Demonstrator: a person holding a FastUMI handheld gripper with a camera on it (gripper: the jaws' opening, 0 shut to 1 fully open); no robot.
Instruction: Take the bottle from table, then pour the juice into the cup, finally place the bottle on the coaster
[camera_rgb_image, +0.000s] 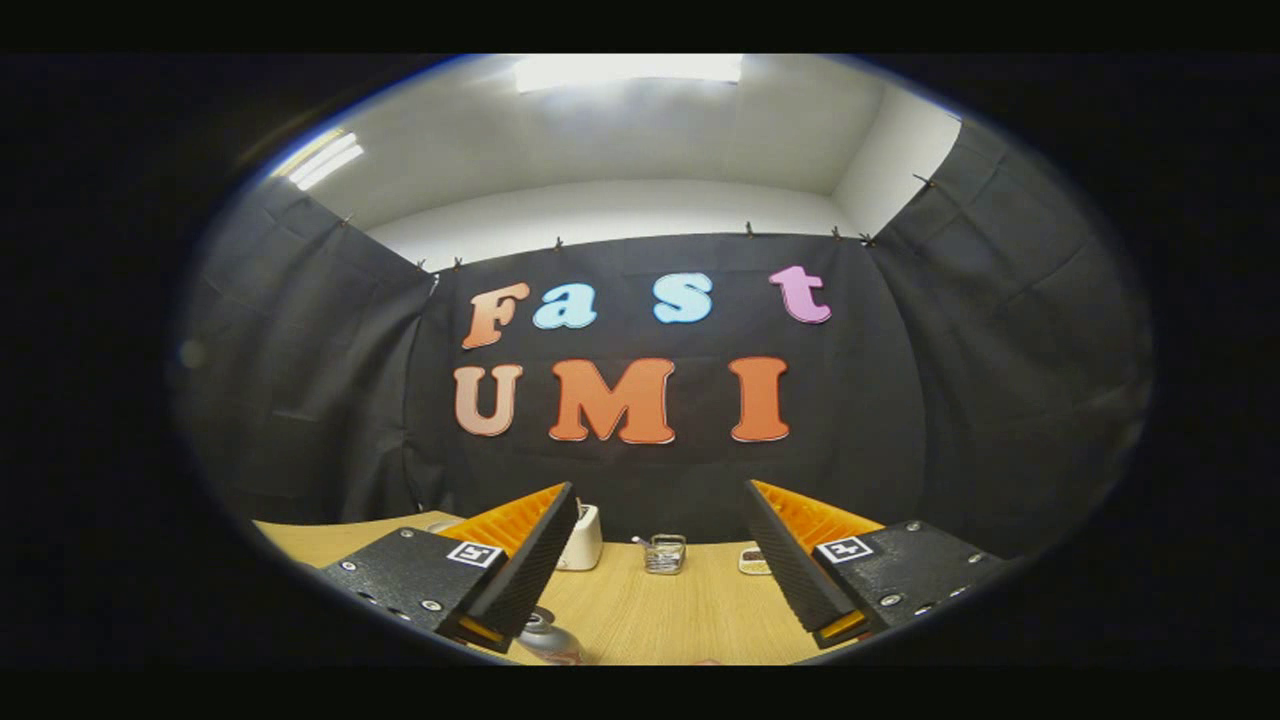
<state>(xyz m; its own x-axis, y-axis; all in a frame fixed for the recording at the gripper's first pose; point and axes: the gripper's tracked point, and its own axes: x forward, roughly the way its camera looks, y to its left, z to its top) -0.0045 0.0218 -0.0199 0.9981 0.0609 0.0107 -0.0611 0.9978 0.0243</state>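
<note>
My gripper (660, 545) is held high above the wooden table (640, 610), fingers spread wide apart with nothing between them. Just below the left finger (525, 560) the rounded grey top of a bottle (545, 640) shows, close to me and mostly hidden. Far ahead between the fingers stands a small clear glass cup (665, 553). A small flat round thing (754, 560) that may be the coaster lies by the right finger (795, 565), partly hidden behind it.
A white boxy object (582, 540) stands at the back of the table, behind the left finger. The black cloth wall rises right behind the table's far edge and wraps both sides.
</note>
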